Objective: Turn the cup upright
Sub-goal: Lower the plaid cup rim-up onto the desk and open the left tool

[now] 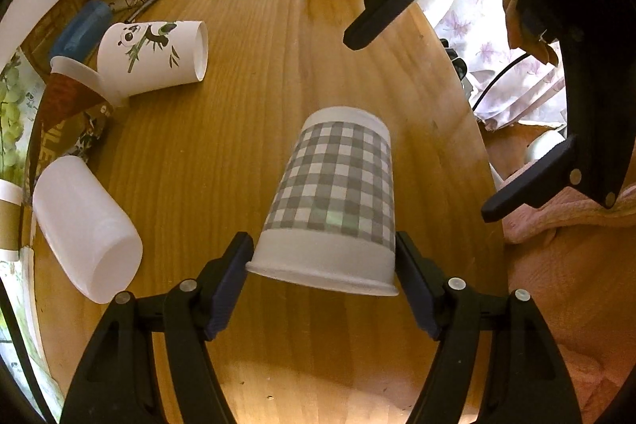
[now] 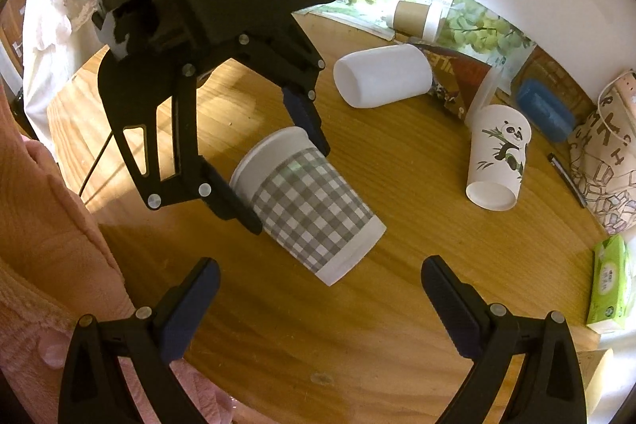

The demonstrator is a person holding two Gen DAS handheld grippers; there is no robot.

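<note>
Lying tilted, the checked cup (image 1: 332, 201) is clamped near its rim by the left gripper (image 1: 324, 261), base pointing away; the right gripper (image 2: 320, 289) is held apart, empty.

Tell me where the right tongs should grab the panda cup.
Grip the panda cup across its side wall near the middle, coming from above. It lies on its side on the table, open mouth facing the right tongs, so its round wall is exposed.
</note>
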